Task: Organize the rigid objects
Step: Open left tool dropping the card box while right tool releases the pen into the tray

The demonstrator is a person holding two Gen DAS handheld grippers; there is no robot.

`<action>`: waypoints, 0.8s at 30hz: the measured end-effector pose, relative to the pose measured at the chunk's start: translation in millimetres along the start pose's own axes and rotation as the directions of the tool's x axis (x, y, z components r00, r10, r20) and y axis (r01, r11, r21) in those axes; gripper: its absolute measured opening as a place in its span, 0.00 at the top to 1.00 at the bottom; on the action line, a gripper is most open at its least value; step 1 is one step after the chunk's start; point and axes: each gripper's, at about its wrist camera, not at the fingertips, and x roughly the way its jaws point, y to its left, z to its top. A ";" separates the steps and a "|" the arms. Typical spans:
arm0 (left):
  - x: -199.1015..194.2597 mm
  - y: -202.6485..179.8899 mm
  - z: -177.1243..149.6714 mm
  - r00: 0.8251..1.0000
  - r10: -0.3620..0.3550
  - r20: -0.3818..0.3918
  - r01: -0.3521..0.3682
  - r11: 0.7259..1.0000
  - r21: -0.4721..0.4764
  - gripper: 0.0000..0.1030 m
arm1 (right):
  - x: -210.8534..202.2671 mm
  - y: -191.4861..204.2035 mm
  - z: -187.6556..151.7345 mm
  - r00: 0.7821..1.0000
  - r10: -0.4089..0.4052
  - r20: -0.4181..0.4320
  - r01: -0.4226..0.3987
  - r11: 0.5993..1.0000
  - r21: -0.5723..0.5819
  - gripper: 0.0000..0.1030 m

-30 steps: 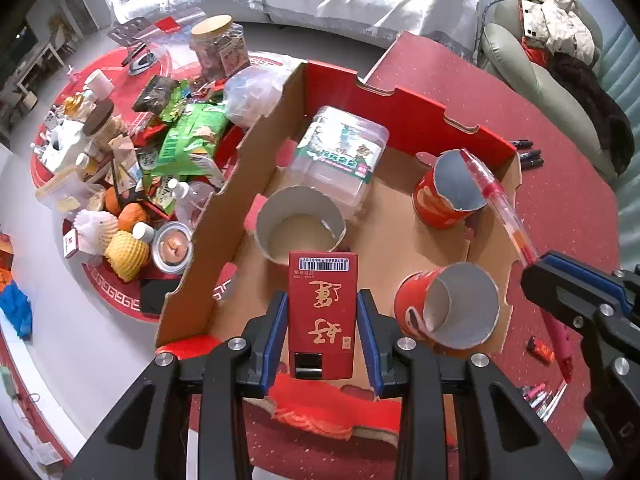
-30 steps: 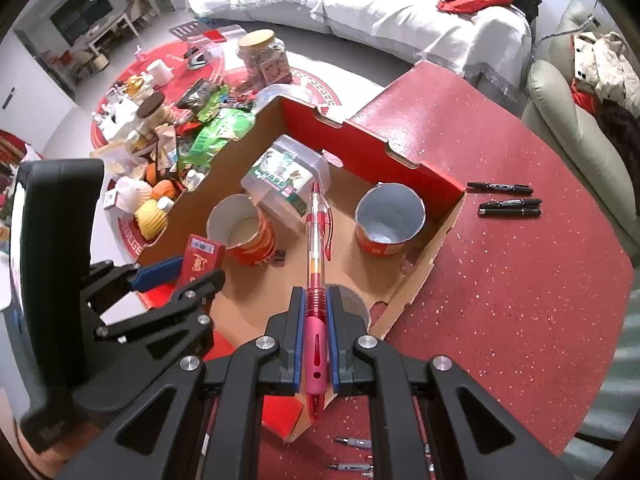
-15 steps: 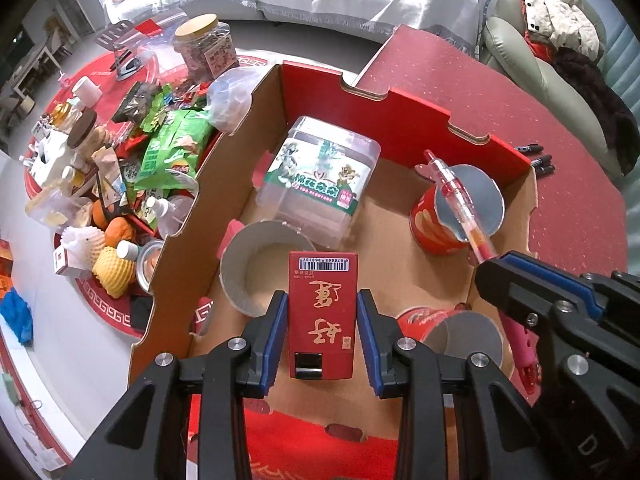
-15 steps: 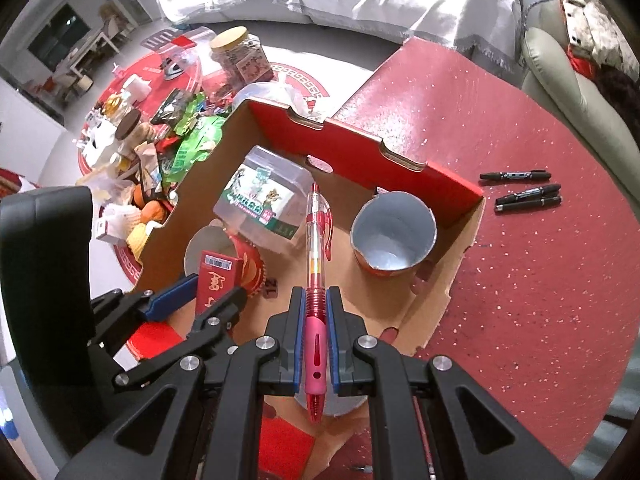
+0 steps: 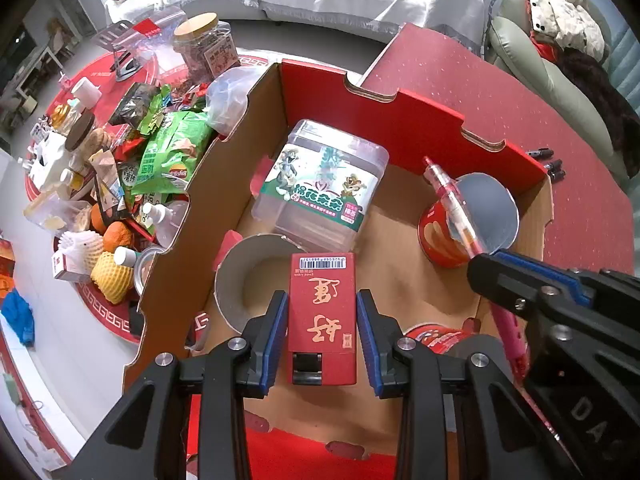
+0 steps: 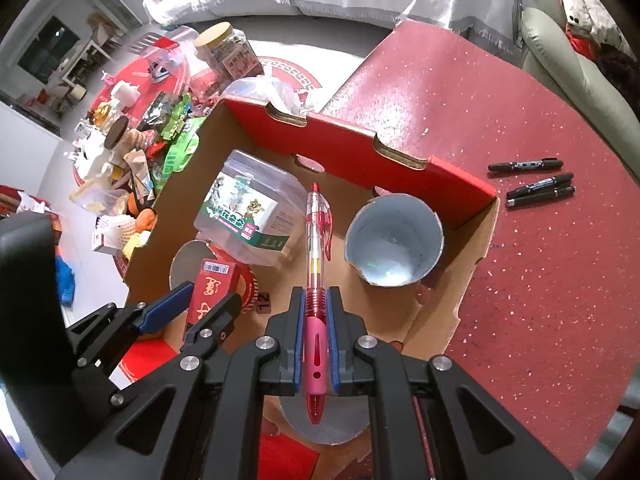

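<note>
My left gripper is shut on a small red box with gold characters, held over a paper cup inside the open cardboard box. My right gripper is shut on a red and clear pen, pointing between a clear plastic jar and a red cup with a silver inside. The pen and right gripper also show in the left wrist view, the red box in the right wrist view. Another cup sits under my right gripper.
The cardboard box stands on a red speckled table. Three black markers lie on the table to the right of the box. Snacks, jars and fruit cover a red rug on the floor at left. Sofas stand behind.
Both grippers have moved forward and lower over the box. The right gripper with the pen has come closer to the left gripper. Both grips are unchanged.
</note>
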 end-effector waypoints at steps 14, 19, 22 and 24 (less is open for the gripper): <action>4.3 -5.5 -13.8 1.000 -0.015 0.003 0.015 1.000 0.007 0.22 | 11.0 -6.6 -5.8 0.999 0.008 -0.037 -0.007 0.999 0.035 0.80; 4.1 -7.5 -20.8 1.000 -0.020 -0.022 0.020 1.000 0.012 0.01 | 1.7 -10.0 -11.3 1.000 0.009 -0.020 -0.008 0.999 0.050 0.33; -0.9 -6.5 -25.4 0.999 -0.027 -0.029 0.027 1.000 0.006 0.01 | -10.9 -13.7 -17.1 1.000 0.001 -0.010 0.000 0.998 0.062 0.23; -4.8 -5.6 -30.1 0.999 -0.019 -0.037 0.019 1.000 0.006 0.01 | -22.2 -17.4 -23.9 1.000 0.000 -0.001 0.000 0.998 0.069 0.22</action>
